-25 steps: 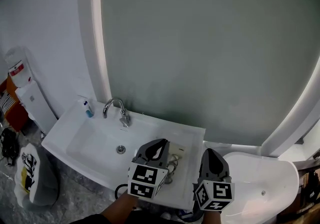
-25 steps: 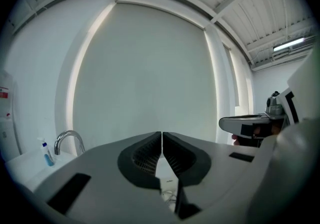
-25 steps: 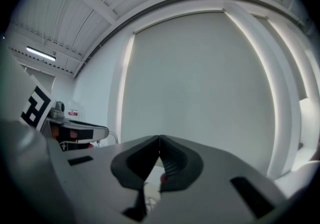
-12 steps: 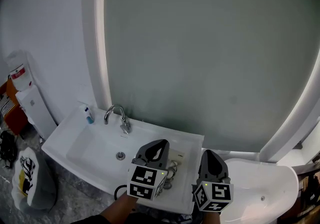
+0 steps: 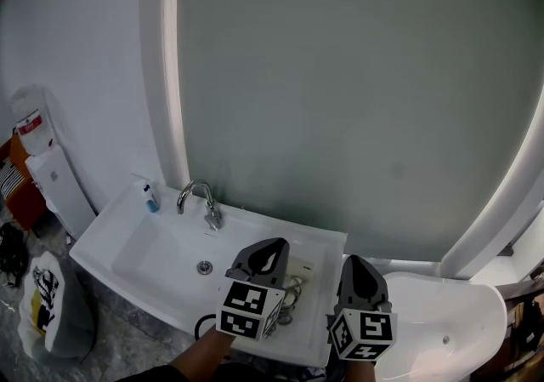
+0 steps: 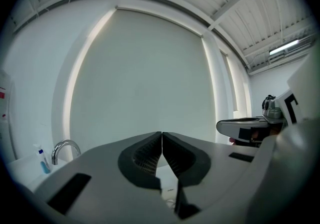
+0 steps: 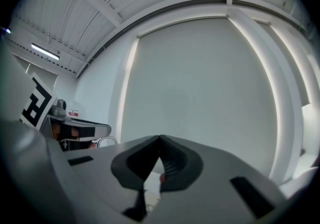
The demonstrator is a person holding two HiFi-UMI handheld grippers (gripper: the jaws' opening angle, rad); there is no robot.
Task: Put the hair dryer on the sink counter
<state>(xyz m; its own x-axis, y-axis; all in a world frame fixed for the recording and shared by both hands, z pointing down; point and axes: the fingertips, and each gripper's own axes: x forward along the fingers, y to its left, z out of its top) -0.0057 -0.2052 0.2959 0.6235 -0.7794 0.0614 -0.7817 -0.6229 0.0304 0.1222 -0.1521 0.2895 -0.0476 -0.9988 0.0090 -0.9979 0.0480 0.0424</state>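
A pale hair dryer (image 5: 300,270) with a coiled cord (image 5: 291,293) lies on the white sink counter (image 5: 327,240), right of the basin and partly hidden behind my left gripper. My left gripper (image 5: 274,244) hovers over the counter's front right part, shut and holding nothing; its jaws (image 6: 162,134) meet along their whole length. My right gripper (image 5: 353,259) hangs just right of the counter's edge, also shut and empty, tips (image 7: 160,138) touching. Both point up toward the wall.
A chrome faucet (image 5: 200,197) stands behind the basin (image 5: 161,248), with a small blue-capped bottle (image 5: 150,196) at the counter's back left. A large grey arched panel (image 5: 340,99) fills the wall. A white rounded fixture (image 5: 442,321) sits at the right; a bag (image 5: 47,308) lies on the floor at the left.
The head view has tilted up a little, so the sink sits lower in frame. Both grippers stay shut in the same places over the counter's front.
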